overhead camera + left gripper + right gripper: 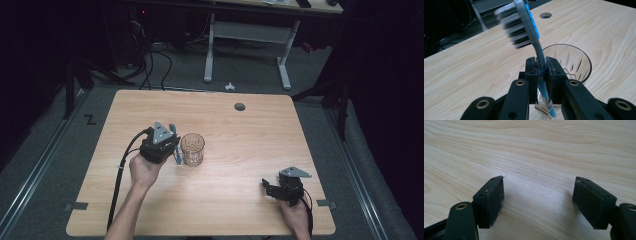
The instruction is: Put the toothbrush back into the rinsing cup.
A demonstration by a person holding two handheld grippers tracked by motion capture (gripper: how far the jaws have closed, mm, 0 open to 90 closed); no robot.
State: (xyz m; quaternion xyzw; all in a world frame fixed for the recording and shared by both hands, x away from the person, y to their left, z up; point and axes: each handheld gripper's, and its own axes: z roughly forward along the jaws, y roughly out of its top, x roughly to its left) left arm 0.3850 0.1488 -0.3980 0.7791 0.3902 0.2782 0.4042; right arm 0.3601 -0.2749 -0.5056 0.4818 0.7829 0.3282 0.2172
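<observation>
While left gripper (pixel 541 65) pinches toothbrush (pixel 537 47) upright | glass cup (pixel 192 149) just beside, rightward | right gripper (pixel 537 195) spread, idle.

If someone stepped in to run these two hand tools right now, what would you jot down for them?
Left gripper: shut on the blue and clear plastic toothbrush, bristles up, handle end low beside the clear ribbed drinking glass.
Right gripper: open, holding nothing, low over bare light wooden table near its right front corner.
Done: toothbrush picked up and brought to the glass.
Left: probably stand the toothbrush in the glass, then let go.
</observation>
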